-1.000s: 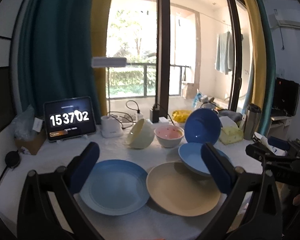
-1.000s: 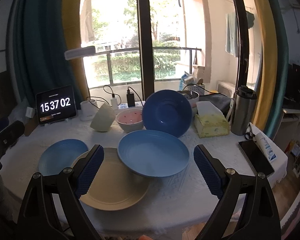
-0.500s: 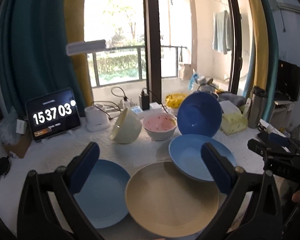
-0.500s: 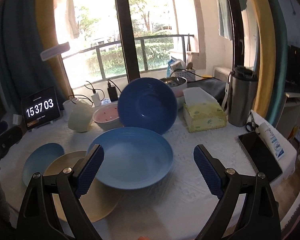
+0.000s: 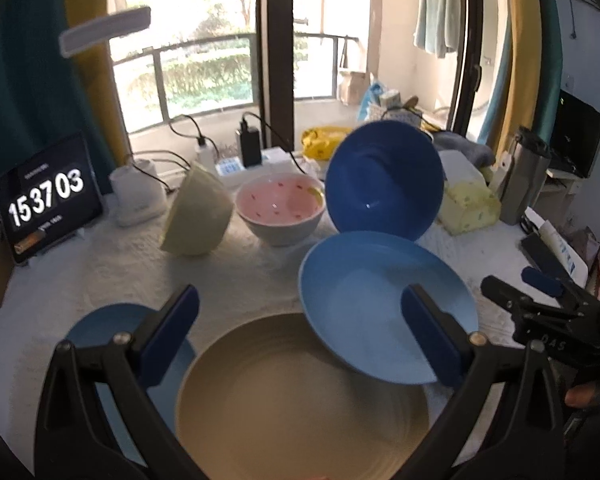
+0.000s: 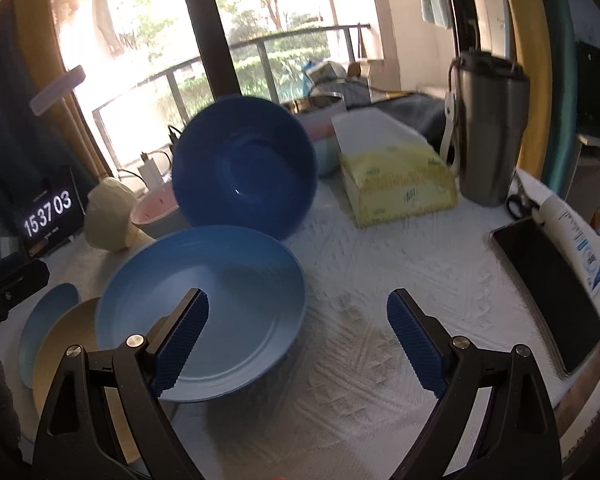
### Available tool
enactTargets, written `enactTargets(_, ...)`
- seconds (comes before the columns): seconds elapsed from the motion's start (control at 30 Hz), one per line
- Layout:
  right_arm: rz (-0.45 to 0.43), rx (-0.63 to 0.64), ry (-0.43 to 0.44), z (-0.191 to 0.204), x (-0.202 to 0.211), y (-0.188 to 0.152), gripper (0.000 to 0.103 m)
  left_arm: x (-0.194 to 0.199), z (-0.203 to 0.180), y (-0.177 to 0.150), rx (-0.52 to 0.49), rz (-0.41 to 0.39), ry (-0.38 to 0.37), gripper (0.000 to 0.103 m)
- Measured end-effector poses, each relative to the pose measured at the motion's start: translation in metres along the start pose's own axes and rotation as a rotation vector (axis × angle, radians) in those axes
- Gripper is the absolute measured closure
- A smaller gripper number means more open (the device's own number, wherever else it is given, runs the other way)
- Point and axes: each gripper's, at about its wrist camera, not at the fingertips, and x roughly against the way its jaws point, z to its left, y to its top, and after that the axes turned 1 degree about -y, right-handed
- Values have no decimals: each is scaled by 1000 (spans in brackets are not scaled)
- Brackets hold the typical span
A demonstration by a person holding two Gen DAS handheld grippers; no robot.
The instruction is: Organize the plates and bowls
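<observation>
My left gripper (image 5: 300,334) hangs open above a tan plate (image 5: 300,396) on the white tablecloth. A small blue plate (image 5: 96,324) lies left of it, and a light blue deep plate (image 5: 364,292) rests tilted on the tan plate's right rim. Behind stand a dark blue bowl (image 5: 384,180) on edge, a pink-lined bowl (image 5: 280,208) and a cream bowl (image 5: 198,212) tipped on its side. My right gripper (image 6: 298,338) is open too, its left finger over the light blue deep plate (image 6: 204,304), with bare cloth between the fingertips. The dark blue bowl (image 6: 244,164) leans behind that plate.
A tablet clock (image 5: 48,200) stands at the back left beside a charger and cables. On the right are a tissue box (image 6: 396,176), a steel tumbler (image 6: 486,128), a phone (image 6: 548,288) and a tube (image 6: 576,236) near the table's edge. The other gripper (image 5: 540,304) shows at the right.
Both grippers have moved forward and lower toward the table. The left one slid right from over the small blue plate to over the tan plate; the right one closed in on the light blue plate.
</observation>
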Motion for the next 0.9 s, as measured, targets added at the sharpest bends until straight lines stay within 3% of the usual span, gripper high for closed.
enactTargets(0.3, 96, -13, 30, -6, -37, 0, 11, -39, -12, 0, -27, 83, 1, 2)
enactTargets(0.6, 137, -10, 62, -6, -56, 2, 15, -67, -16, -3, -20, 173, 12, 10)
enactTargets(0.7, 158, -9, 67, -8, -61, 0, 22, -74, -19, -5, -24, 197, 27, 18)
enactTargets(0.87, 186, -7, 74, -5, -66, -1, 29, -83, -20, -8, -22, 225, 57, 46)
enactTargets(0.9, 192, -4, 74, -4, -68, -1, 31, -85, -21, -9, -23, 234, 59, 48)
